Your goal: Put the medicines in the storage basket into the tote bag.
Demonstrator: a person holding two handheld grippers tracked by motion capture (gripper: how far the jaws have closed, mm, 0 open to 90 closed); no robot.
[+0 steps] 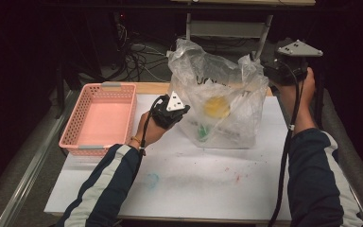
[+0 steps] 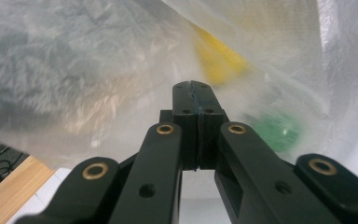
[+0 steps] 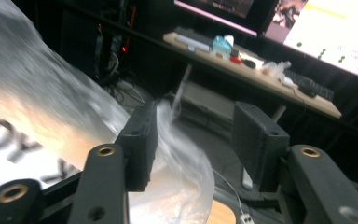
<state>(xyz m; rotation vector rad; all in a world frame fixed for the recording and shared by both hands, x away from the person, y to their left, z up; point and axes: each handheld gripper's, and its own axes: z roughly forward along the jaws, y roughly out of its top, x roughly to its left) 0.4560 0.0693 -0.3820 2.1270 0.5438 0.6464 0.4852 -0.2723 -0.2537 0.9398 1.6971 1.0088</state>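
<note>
A clear plastic bag stands upright on the white table cover. Inside it lie a yellow object and a green object. My left gripper is at the bag's lower left side, its jaws pressed together on the thin plastic. In the left gripper view the shut gripper points into the bag, with the yellow object and green object blurred behind the film. My right gripper hovers at the bag's top right corner. It is open, and the bag's edge lies by its left jaw.
An empty pink basket sits at the table's left, just beside the left hand. The wooden table edge runs behind the basket. Cables lie on the floor beyond it. A desk with monitors stands farther off.
</note>
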